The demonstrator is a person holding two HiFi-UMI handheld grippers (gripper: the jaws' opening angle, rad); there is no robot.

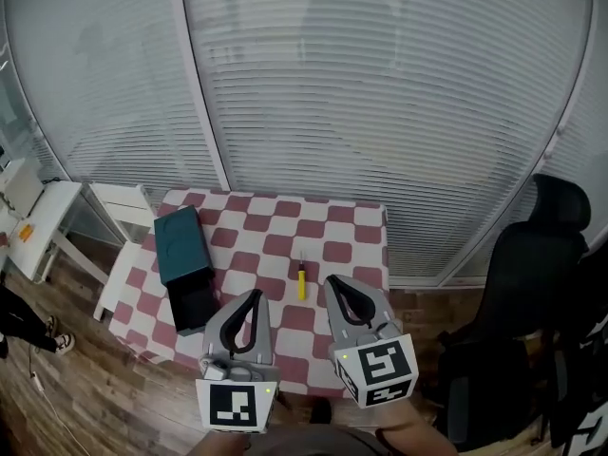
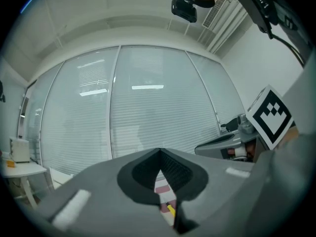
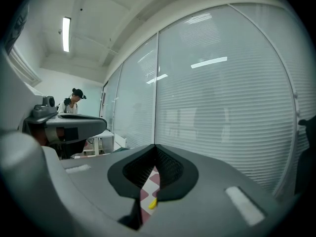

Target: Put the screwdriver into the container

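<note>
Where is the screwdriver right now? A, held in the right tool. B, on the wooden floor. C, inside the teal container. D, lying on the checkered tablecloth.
D: the screwdriver lies on the checkered tablecloth, to the right of the teal container and apart from it, while the left tool and the right tool are both shut on nothing.

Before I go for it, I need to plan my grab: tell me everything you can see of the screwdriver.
The screwdriver is small, with a yellow, plastic-looking handle and a thin dark shaft pointing toward the window blinds. It lies flat on the red-and-white checked tablecloth, right of the dark teal container, between the left gripper and right gripper. Only the cloth touches it; its tip is too small to make out.
</note>
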